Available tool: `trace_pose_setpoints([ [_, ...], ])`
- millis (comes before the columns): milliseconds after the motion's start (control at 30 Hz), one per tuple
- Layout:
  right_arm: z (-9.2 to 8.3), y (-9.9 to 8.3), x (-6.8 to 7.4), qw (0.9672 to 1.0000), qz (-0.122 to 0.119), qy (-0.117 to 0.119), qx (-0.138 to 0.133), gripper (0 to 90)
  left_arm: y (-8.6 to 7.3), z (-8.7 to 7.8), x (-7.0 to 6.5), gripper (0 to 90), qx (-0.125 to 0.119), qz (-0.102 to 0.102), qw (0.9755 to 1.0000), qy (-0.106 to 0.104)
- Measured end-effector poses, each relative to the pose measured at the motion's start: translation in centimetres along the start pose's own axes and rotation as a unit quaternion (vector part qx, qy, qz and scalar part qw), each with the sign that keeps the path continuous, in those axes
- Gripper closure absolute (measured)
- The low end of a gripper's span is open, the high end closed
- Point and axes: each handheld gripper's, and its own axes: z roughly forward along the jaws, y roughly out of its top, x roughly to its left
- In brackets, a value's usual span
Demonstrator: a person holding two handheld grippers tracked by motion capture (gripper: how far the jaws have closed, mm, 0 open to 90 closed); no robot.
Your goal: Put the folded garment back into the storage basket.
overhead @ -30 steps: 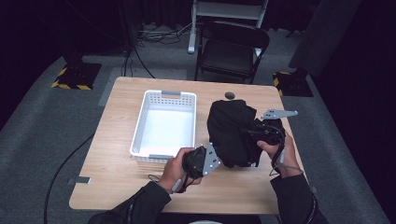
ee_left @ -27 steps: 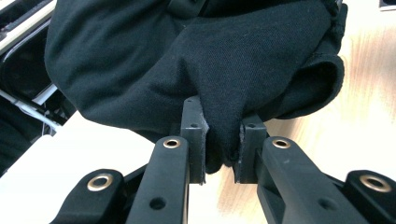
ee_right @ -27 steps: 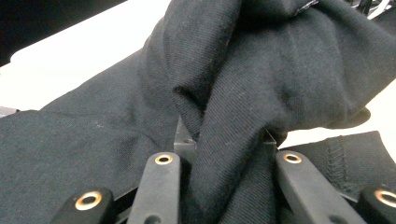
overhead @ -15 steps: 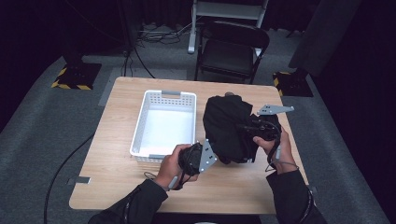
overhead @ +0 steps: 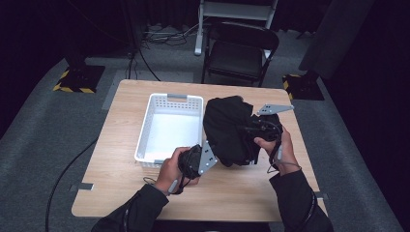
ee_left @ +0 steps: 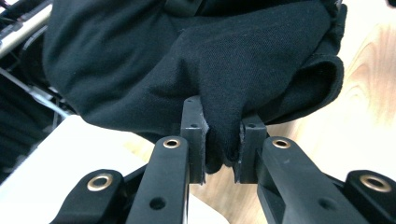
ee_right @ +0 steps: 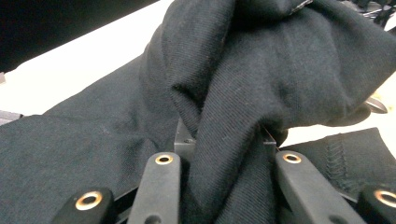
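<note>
A bunched black garment (overhead: 231, 129) is held above the wooden table (overhead: 251, 186), just right of the white basket (overhead: 169, 126). A fold of it sits pinched between the left gripper's (ee_left: 223, 144) jaws. The right gripper's (ee_right: 224, 140) jaws are clamped on another thick fold.

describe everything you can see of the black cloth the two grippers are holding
The black cloth is a bunched garment of soft, finely woven fabric, with a stitched hem visible in the right gripper view. It is gathered into a loose, folded mass over the wooden table, right beside the white basket. The left gripper pinches a fold at its lower edge; the right gripper clamps a thicker bundle on its far side.
</note>
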Motion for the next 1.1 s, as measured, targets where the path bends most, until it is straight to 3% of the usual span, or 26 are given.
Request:
trace_pose_setpoints([
  [200,1.1,0.3,0.2,1.0000,-0.002,0.000,0.006,72.1,-0.3,0.1,0.2,77.3,0.010,0.007,0.9999,0.005],
  [267,1.4,0.4,0.3,1.0000,-0.004,0.000,0.009,72.1,-0.5,0.1,0.5,77.3,0.009,0.001,0.9999,0.005],
  [633,2.2,2.2,1.5,0.9999,-0.016,0.002,0.006,72.1,-0.8,-1.5,1.5,77.4,0.004,-0.002,0.9996,0.027],
  [1100,4.0,4.4,3.2,0.9995,-0.029,0.006,0.011,72.1,-2.1,-3.3,3.4,77.4,0.001,-0.023,0.9983,0.054],
])
